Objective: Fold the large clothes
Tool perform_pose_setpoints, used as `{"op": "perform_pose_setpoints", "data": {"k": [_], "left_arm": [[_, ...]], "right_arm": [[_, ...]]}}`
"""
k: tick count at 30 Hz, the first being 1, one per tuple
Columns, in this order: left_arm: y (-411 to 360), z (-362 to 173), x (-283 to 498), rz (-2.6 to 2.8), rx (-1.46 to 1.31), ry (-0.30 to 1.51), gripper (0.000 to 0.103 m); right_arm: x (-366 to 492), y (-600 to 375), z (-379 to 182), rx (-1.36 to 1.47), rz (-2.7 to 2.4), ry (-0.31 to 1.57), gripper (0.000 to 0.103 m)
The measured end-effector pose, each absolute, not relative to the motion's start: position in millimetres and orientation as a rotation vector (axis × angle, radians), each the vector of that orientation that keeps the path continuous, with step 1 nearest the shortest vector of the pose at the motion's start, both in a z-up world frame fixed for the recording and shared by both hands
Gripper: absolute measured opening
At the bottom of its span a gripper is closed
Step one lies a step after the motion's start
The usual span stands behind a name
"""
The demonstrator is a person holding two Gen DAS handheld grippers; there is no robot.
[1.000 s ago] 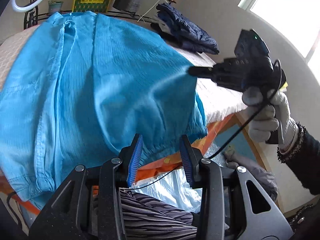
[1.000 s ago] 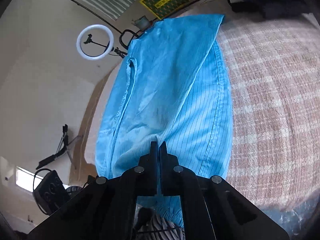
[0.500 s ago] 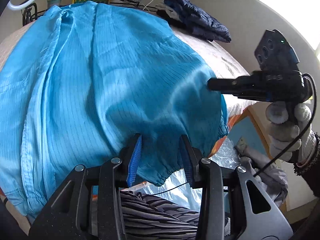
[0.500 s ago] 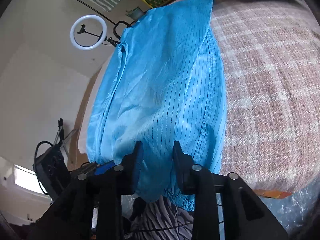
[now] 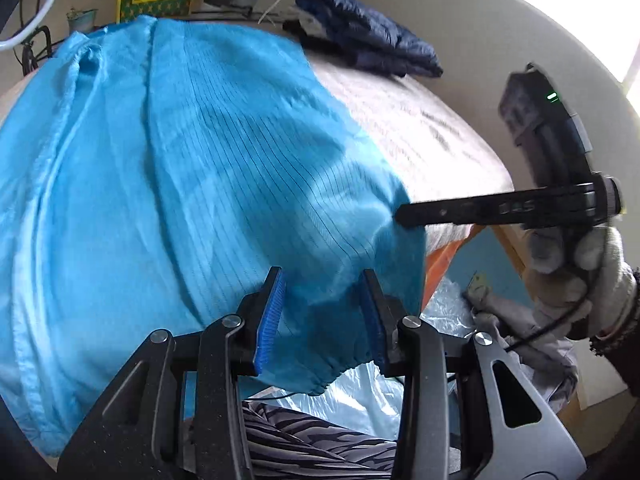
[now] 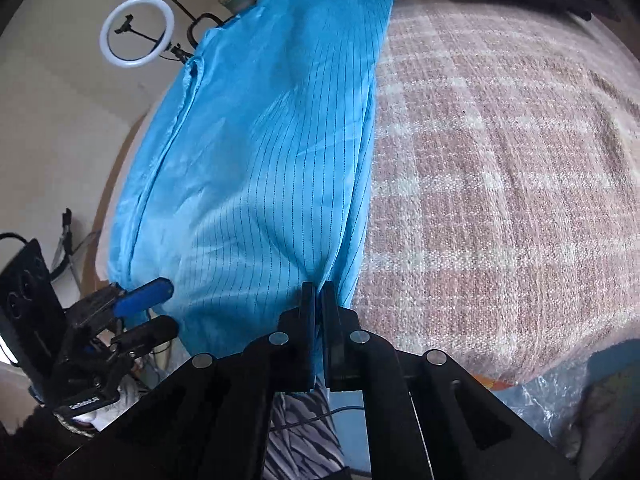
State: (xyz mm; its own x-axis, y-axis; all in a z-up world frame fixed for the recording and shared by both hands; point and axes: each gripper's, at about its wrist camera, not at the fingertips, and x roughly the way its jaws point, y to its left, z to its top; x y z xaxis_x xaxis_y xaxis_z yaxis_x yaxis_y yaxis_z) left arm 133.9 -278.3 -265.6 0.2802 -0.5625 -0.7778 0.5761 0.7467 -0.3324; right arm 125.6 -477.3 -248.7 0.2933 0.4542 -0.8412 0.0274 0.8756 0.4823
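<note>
Garment (image 5: 192,184) in bright blue with thin dark pinstripes lies spread lengthwise on a bed (image 6: 500,184) covered by a pink and white checked blanket. It takes up the bed's left part as the right wrist view shows it, with its near end hanging over the bed's front edge.

Right gripper (image 6: 319,292) has its fingers together, clamped on the garment's right-hand edge just at the front of the bed; a thin fold of blue cloth shows in the slit between them. In the left wrist view the same gripper (image 5: 404,216) reaches in from the right, its tip on the garment's edge, held by a hand (image 5: 580,272) in a white glove.

Left gripper (image 5: 322,312) has its fingers apart, with blue pads showing. The garment's elastic hem (image 5: 320,380) lies between them, but neither pad presses on the cloth.

At the bed's far end lies a dark blue jacket (image 5: 372,44). A ring light (image 6: 137,31) stands beyond the bed's left side.
</note>
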Motion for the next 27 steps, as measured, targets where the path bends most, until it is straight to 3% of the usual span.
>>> {"op": "perform_pose_setpoints", "data": {"k": [4,8,15,16,18,23,27], "left_arm": [[-291,-269,129,-0.751,0.066,0.996,0.037],[-306,-270,124,-0.732,0.131,0.951,0.037],[-337,-274,101,-0.721,0.316,0.854,0.053],[-338,-274,100,-0.726,0.321,0.852,0.053],[-332,-270,97,-0.739,0.281,0.866,0.053],[-306,-244,82,-0.708,0.198,0.822,0.053],[-289,-230,59,-0.706,0.188,0.795,0.053]], "right_arm": [[107,-492,-236,0.477,0.299,1.195,0.006],[92,-502,-236,0.522,0.311,1.165,0.026],[92,-501,-248,0.535,0.309,1.176,0.026],[94,-501,-248,0.531,0.311,1.174,0.024],[96,-498,-248,0.503,0.303,1.183,0.003],[91,-505,-239,0.409,0.281,1.175,0.001],[76,-529,-224,0.513,0.358,1.128,0.002]]}}
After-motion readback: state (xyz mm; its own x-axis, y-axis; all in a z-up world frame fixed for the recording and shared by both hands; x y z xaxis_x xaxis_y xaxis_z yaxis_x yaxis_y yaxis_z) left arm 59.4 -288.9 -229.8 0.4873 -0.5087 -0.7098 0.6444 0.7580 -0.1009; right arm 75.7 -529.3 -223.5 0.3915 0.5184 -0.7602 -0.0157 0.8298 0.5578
